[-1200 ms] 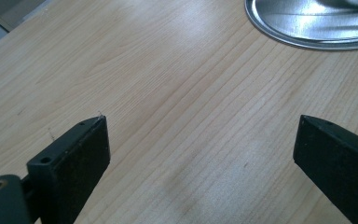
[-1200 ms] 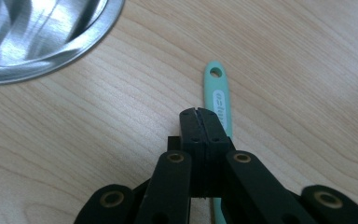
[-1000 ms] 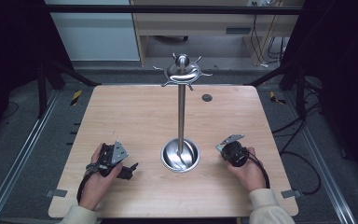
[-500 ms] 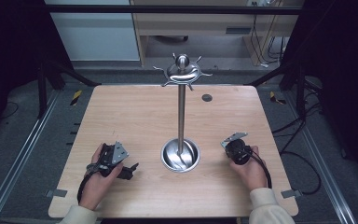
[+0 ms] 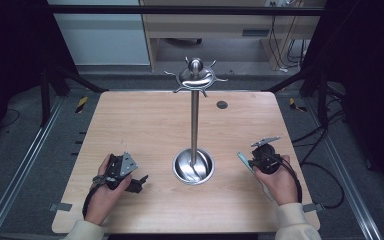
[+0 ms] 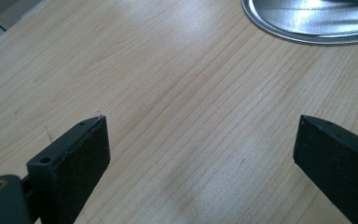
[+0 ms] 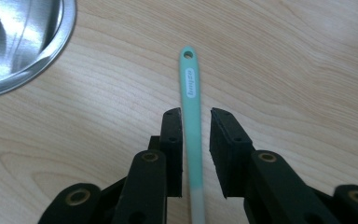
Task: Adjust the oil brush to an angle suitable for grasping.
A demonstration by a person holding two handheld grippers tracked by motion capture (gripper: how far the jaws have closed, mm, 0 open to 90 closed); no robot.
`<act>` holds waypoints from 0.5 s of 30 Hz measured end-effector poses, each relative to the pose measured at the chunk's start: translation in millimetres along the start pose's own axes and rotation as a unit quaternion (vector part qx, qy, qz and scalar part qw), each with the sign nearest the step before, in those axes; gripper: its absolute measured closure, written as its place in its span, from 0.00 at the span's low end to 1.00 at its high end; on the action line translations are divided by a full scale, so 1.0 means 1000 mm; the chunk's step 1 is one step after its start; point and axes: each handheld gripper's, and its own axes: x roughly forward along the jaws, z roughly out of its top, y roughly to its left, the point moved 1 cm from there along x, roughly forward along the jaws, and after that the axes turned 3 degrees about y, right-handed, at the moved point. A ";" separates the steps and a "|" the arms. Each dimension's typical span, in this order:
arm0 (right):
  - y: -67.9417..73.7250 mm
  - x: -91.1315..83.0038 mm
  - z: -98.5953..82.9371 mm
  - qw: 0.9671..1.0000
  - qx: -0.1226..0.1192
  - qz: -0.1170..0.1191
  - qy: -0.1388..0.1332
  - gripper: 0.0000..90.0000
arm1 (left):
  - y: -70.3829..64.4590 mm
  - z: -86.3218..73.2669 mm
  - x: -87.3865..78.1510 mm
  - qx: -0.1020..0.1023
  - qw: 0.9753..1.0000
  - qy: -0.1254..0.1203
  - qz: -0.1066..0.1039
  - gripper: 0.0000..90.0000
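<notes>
Right gripper view: my right gripper (image 7: 196, 116) straddles the slim mint-green plastic handle (image 7: 190, 88), jaws not quite clamped; next I'd squeeze. Left gripper (image 6: 200, 140) gapes wide, empty.

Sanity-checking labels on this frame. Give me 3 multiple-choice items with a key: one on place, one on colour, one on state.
1. Where is the thin handle?
A. in the metal stand's round base
B. between the jaws of the right claw
C. hanging from a hook

2. What colour is the thin handle?
A. teal
B. red
C. black

3. What state is the left claw in?
A. shut on the handle
B. shut on nothing
C. open over the table

Key:
1 B: the right gripper view has one jaw on each side of the handle.
2 A: the handle is teal against the pale wood.
3 C: the left gripper view has the jaws wide apart with only wood between them.
</notes>
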 end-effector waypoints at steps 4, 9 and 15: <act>-0.001 -0.006 0.004 0.999 -0.008 0.005 0.052 0.73 | 0.000 0.000 -0.001 0.002 1.000 -0.001 0.001 0.04; -0.006 -0.008 0.010 0.995 -0.015 0.004 0.094 0.69 | -0.001 0.000 -0.001 0.002 1.000 0.001 -0.001 0.04; -0.008 0.002 0.008 0.992 -0.015 0.018 0.124 0.72 | -0.001 0.000 0.000 0.002 1.000 0.001 -0.001 0.04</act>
